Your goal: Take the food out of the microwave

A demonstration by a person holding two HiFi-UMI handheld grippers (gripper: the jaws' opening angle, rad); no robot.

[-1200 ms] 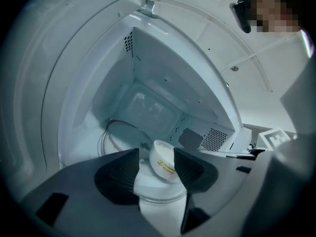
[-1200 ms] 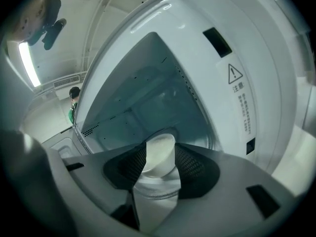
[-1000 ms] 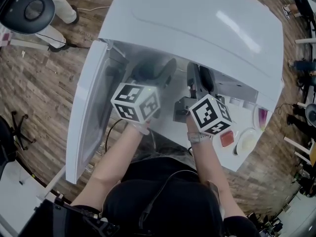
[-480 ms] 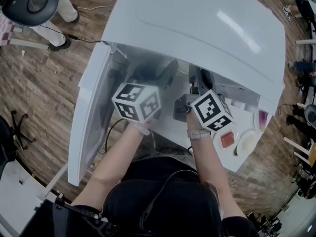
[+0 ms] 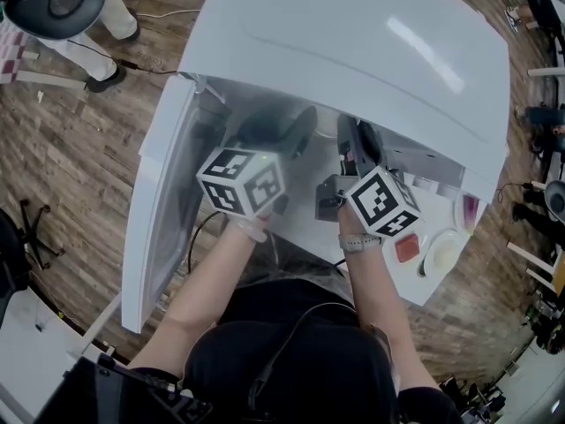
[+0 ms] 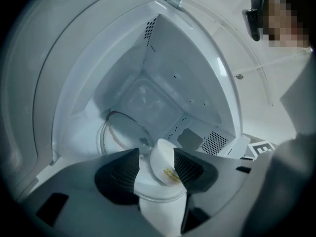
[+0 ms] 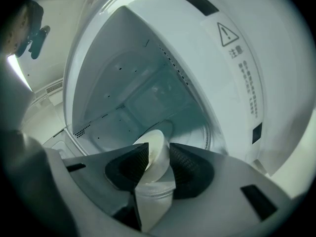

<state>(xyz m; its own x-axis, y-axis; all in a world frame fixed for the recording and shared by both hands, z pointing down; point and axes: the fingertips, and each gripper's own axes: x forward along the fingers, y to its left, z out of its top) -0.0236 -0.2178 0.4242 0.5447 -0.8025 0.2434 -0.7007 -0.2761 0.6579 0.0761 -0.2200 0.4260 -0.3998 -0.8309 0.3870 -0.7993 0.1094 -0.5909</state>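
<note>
The left gripper [image 6: 157, 157] and the right gripper [image 7: 158, 150], its jaws having just been closing, each pinch the white round plastic bowl [image 6: 165, 172] inside the white microwave [image 5: 353, 51]. Keep the bowl level; withdraw both grippers together.

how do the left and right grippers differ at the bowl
The left gripper grips the bowl nearer the open door; the right gripper grips its other side. The left gripper's jaws stand wider, on a tilted rim with yellow print; the right gripper's have just been closing on a plain rim. Both reach into the microwave.
</note>
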